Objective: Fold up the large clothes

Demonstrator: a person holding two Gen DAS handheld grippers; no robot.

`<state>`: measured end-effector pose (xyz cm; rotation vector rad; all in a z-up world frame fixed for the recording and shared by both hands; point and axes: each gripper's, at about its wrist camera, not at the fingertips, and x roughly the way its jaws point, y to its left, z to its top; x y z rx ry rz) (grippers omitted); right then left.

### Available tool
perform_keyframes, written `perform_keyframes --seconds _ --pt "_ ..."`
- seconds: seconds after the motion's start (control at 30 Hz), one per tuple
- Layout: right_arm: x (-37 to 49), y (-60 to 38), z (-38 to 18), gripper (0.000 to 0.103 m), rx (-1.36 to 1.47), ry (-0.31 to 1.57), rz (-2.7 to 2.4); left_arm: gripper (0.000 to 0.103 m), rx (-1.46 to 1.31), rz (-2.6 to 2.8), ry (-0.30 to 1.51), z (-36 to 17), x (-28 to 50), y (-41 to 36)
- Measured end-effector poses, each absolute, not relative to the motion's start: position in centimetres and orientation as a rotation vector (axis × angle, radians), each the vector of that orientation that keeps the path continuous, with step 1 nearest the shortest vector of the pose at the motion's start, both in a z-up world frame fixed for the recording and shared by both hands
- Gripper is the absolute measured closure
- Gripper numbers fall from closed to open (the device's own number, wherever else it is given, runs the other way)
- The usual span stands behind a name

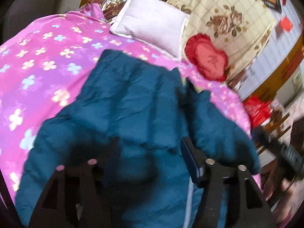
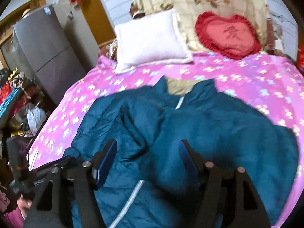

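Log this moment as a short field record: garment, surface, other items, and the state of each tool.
garment: teal puffer jacket, spread front-up, collar toward the pillows, zipper partly open, not yet folded
surface: bed with pink flowered cover
other items: white pillow and red heart cushion at the head of the bed
left tool: open, above the jacket, gripping nothing
right tool: open, above the jacket near the zipper, gripping nothing
image quality: motion blur in both views
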<state>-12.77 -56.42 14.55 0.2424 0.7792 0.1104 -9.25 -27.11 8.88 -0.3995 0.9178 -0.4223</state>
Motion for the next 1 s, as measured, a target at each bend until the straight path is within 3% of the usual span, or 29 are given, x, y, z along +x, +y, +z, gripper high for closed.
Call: perform_keyframes --seconds 0.1,0.4,0.43,0.47,0.5,0.6,0.8,1.0 --pt "-14.8 -58.9 15.4 0.029 0.25 0.756 0.084 0.053 -0.411 -0.458 0.893 9.8 -7.9 -29.9" --pt "-20.8 -66.4 15.3 0.027 0.294 0.734 -0.023 0.052 -0.168 -0.41 0.94 7.9 -6.8 -40.3" --pt "-21.3 -67.0 15.0 0.027 0.299 0.734 -0.033 0.055 -0.158 -0.402 0.955 7.5 -6.4 -40.8" --pt "-21.7 -67.4 14.8 0.027 0.302 0.736 -0.041 0.076 -0.155 -0.408 0.964 7.2 -6.1 -41.2" --pt "-22.2 -67.9 14.6 0.027 0.303 0.738 -0.049 0.089 -0.159 -0.427 0.965 6.9 -6.1 -41.5" --pt "-23.7 -69.0 14.1 0.027 0.276 0.744 -0.081 0.102 -0.137 -0.429 0.948 7.6 -5.9 -41.2" --pt "-24.9 -71.2 13.6 0.026 0.309 0.736 -0.146 0.103 -0.164 -0.374 0.824 11.4 -5.6 -36.8" --pt "-21.9 -69.4 12.5 0.026 0.337 0.749 -0.11 0.103 -0.17 -0.319 0.81 11.3 -4.7 -32.2"
